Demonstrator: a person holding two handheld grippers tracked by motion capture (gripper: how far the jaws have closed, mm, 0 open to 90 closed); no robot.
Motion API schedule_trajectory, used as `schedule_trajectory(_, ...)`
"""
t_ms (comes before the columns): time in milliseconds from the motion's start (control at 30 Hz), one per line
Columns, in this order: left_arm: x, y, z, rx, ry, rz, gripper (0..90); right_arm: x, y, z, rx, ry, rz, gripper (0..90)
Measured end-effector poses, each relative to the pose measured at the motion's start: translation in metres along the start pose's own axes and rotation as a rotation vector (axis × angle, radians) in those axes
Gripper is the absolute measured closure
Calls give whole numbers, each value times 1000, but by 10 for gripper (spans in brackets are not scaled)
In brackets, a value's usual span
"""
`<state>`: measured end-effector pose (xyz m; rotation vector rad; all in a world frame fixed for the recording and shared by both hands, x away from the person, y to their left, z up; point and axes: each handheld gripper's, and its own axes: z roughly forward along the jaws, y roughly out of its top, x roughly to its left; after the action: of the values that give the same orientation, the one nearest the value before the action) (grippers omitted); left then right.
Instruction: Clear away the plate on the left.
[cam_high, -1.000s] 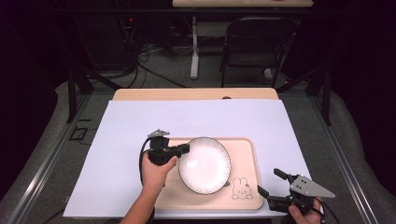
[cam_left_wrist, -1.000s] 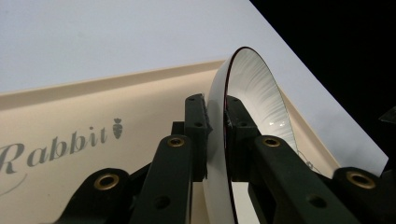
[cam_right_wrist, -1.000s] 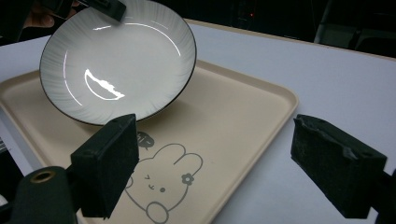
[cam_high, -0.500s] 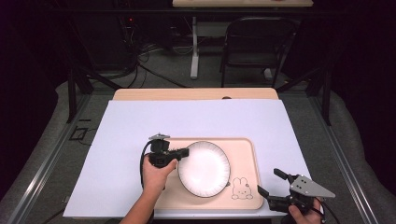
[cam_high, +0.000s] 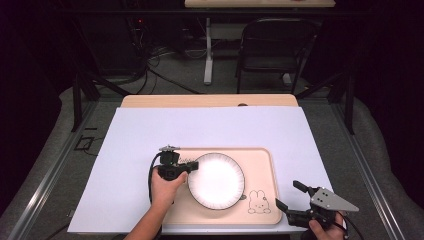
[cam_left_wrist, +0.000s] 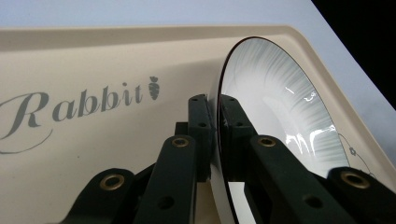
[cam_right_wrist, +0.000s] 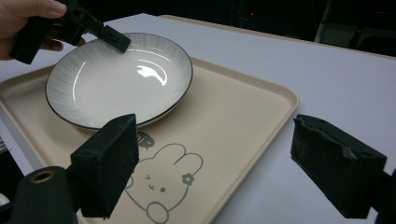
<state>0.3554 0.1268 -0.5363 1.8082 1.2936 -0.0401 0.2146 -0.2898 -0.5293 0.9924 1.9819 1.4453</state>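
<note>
At the near right edge of the worktop, the right tool (cam_high: 292, 200) is held spread and empty, just off the beige plastic tray with a rabbit drawing (cam_high: 260, 165). Farther in, the white round plate with a dark rim (cam_high: 216, 180) is seen on the tray, its left rim pinched by the left tool (cam_high: 192, 166). Whether placing is finished cannot be judged; release is seemingly left.

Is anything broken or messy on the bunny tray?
Nothing looks broken or spilled. The white plate is whole and clean on the tray, and the left gripper is pinching its rim. The right gripper is open beside the tray, holding nothing.
</note>
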Motion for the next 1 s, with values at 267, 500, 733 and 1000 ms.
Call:
schedule_trajectory(267,15,-8,7,19,-19,-68,837,0,0,0,2,1,-3,147)
schedule_trajectory(500,21,-12,12,37,-17,-95,825,0,0,0,2,1,-4,147)
schedule_trajectory(733,25,-14,13,20,-41,-125,829,0,0,0,0,1,-5,147)
schedule_trajectory(1000,23,-13,11,18,-21,-92,740,0,0,0,0,0,-3,147)
